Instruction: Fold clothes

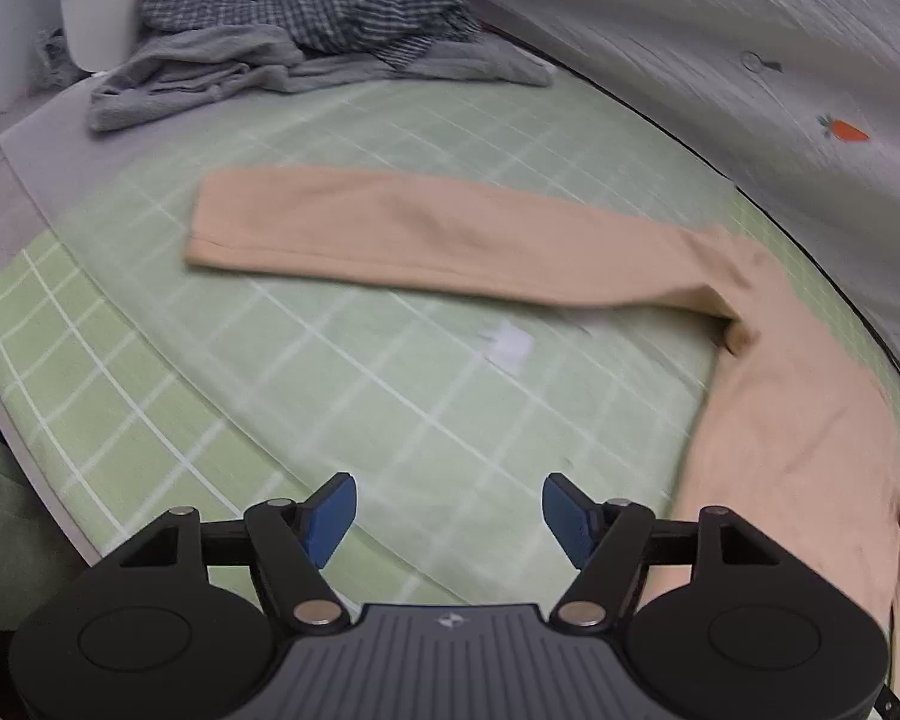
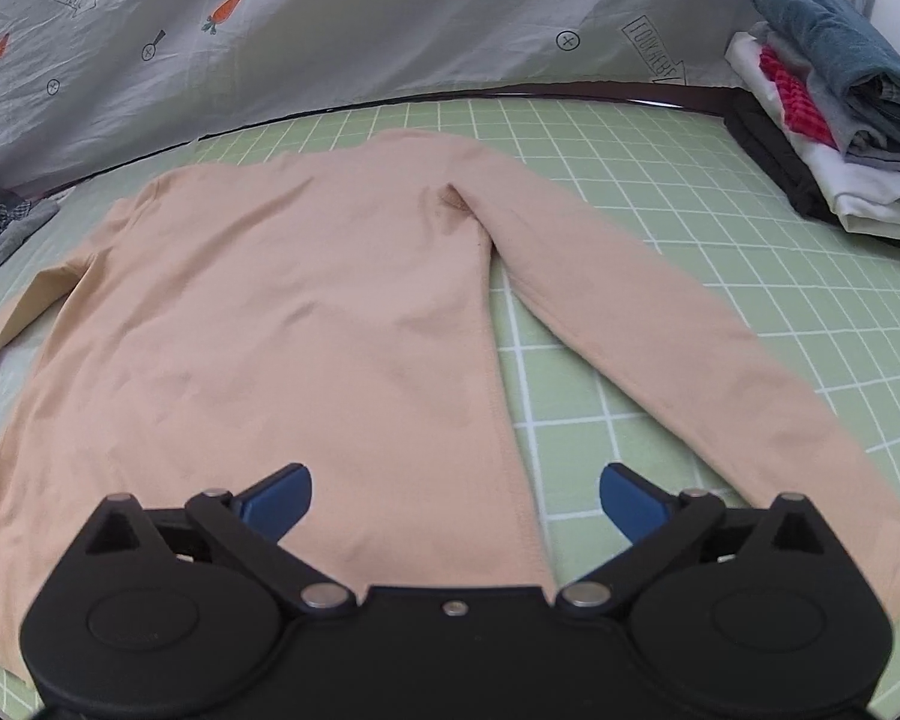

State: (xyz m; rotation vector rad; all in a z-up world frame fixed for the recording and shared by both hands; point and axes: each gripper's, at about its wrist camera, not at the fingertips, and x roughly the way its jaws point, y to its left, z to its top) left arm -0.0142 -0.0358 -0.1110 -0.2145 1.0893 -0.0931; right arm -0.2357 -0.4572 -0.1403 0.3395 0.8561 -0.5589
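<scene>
A: While the shirt [image 2: 282,312] lies flat on the green checked sheet [image 2: 690,324], back up and collar end toward the far side, both sets of tongs hang clear of it. Nothing is held at this point.

B: Agreed. Right tongs [image 2: 455,501] are spread wide above the hem, close to the side seam, with bare air between the blue pads. Left tongs [image 1: 448,519] are parted too, over bare sheet, the shirt's body off to their right.

A: And the left sleeve [image 1: 438,234] runs straight out across the sheet. The right sleeve [image 2: 678,360] angles down beside the body.

B: So the fold looks about to start, I'd say. To do it well, take each sleeve near the cuff, carry it across the back and lay it flat without dragging the body. That thin cloth will likely ripple if it's pulled sideways.

A: Pinch one layer only, too, or the sheet may lift with it.

B: Around it now: a bed, by the look of it, with a pale carrot-print cover [image 2: 330,24] bunched along the far edge.

A: Folded stack [image 2: 834,114] at the right, jeans on top.

B: And the unfolded pile [image 1: 306,30] at the left, a checked shirt over something grey. Plenty left to fold.
</scene>
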